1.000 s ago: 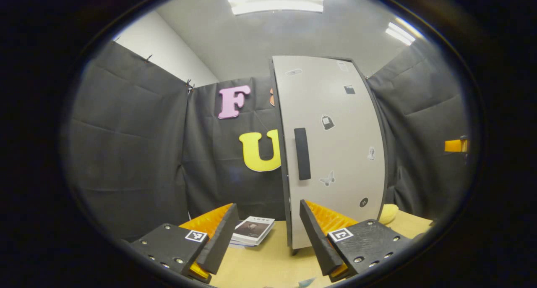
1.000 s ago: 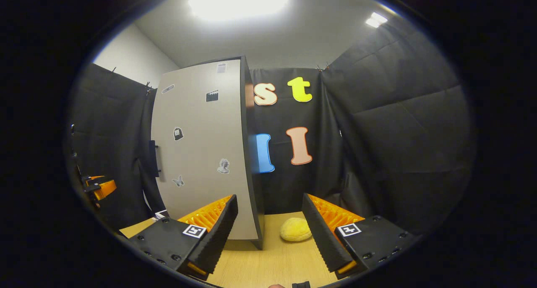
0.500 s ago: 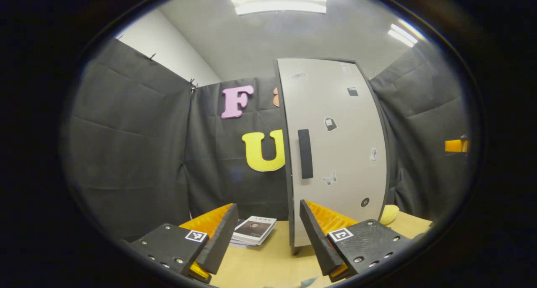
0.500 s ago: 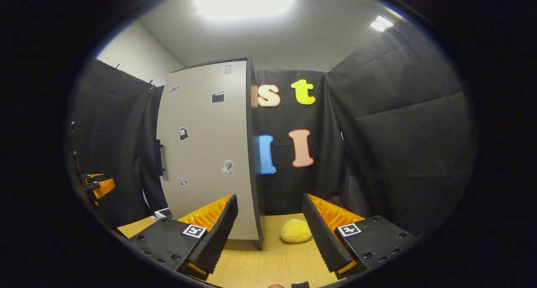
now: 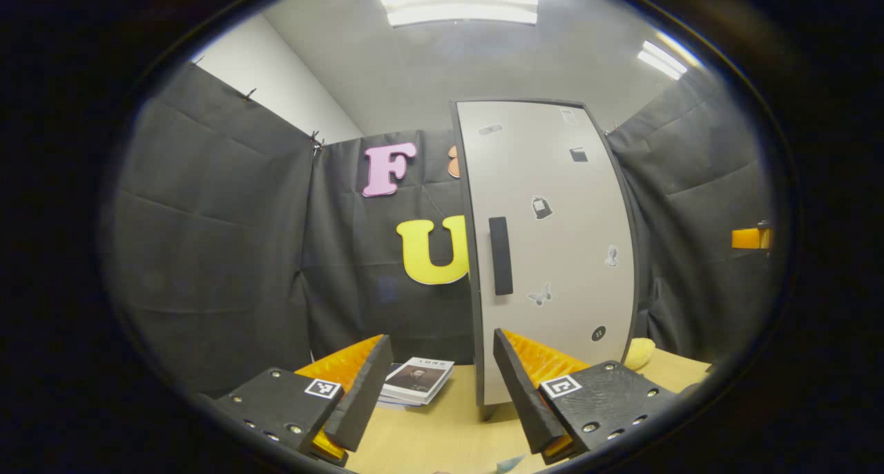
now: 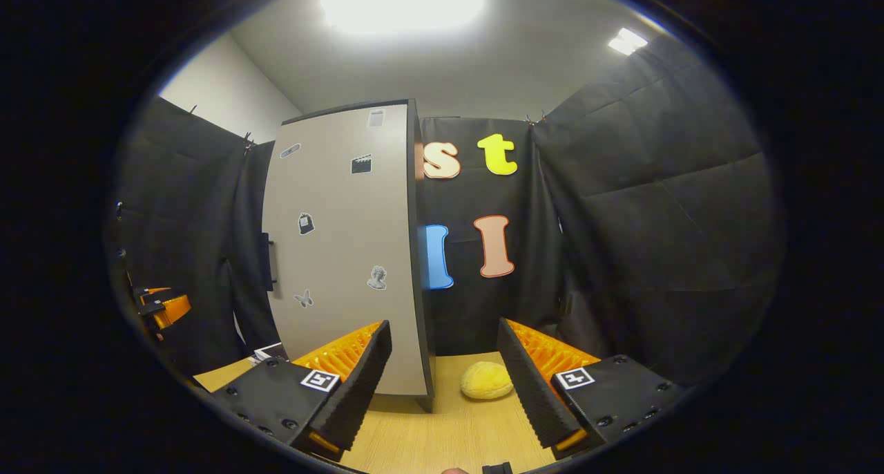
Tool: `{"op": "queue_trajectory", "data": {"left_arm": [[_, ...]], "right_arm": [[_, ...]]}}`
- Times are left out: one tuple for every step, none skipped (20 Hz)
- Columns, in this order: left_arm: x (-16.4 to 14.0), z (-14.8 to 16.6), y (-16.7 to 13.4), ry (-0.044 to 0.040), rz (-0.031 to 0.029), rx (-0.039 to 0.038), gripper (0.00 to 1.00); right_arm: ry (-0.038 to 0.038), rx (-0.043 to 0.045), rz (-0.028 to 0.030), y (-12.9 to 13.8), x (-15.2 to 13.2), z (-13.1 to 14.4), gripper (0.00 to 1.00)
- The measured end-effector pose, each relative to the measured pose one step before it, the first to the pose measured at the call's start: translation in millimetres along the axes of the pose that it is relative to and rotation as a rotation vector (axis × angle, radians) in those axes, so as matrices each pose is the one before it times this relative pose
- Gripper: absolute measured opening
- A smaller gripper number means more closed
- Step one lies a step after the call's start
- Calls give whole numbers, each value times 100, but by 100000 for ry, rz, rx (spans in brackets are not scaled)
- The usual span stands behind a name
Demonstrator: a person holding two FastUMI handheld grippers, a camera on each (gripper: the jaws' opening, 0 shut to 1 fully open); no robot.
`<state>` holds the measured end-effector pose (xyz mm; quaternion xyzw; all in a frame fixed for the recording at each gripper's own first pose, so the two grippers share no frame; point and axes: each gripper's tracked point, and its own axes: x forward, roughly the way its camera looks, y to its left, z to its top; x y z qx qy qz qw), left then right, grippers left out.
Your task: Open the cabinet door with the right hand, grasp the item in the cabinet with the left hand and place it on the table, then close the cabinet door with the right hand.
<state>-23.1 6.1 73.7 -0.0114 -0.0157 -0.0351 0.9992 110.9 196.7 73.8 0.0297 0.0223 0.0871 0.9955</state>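
A tall grey cabinet (image 5: 552, 253) with stickers stands on the wooden table (image 5: 442, 432), its door closed flat, a dark vertical handle (image 5: 500, 256) near the door's left edge. In the right gripper view the same cabinet (image 6: 345, 253) sits to the left, its handle (image 6: 271, 262) seen edge-on. My left gripper (image 5: 442, 391) is open, well short of the cabinet, holding nothing. My right gripper (image 6: 445, 381) is open too, with empty space between its fingers. The other gripper (image 6: 162, 307) hangs far left in the right gripper view, and the right one (image 5: 749, 239) shows far right in the left gripper view.
A yellow sponge-like lump (image 6: 487, 380) lies on the table right of the cabinet, peeking out behind it (image 5: 639, 352) in the left gripper view. A small stack of books (image 5: 418, 378) rests left of the cabinet. Black cloth walls close in on all sides.
Both views have shifted slightly: the cabinet has slid a little rightward in each frame. Both grippers stay open and empty.
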Motion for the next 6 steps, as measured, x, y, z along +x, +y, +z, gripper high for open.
{"op": "queue_trajectory", "data": {"left_arm": [[-55, -27, 115, 5, 27, -100, 89], [-23, 1, 51, 44, 79, -41, 89], [-2, -27, -2, 15, -20, -185, 89], [25, -62, -113, 199, -271, -210, 89], [-56, -72, 73, 131, 95, -139, 89], [16, 74, -64, -142, -50, -93, 89]], "right_arm": [[53, -177, -134, 3, -3, 44, 97], [75, -157, -20, -19, -14, -7, 97], [-62, -68, -101, 34, 35, 8, 97], [71, 23, -71, -11, 8, -22, 97], [65, 71, -7, 1, -39, -21, 97], [-41, -17, 39, 2, 10, 76, 97]]}}
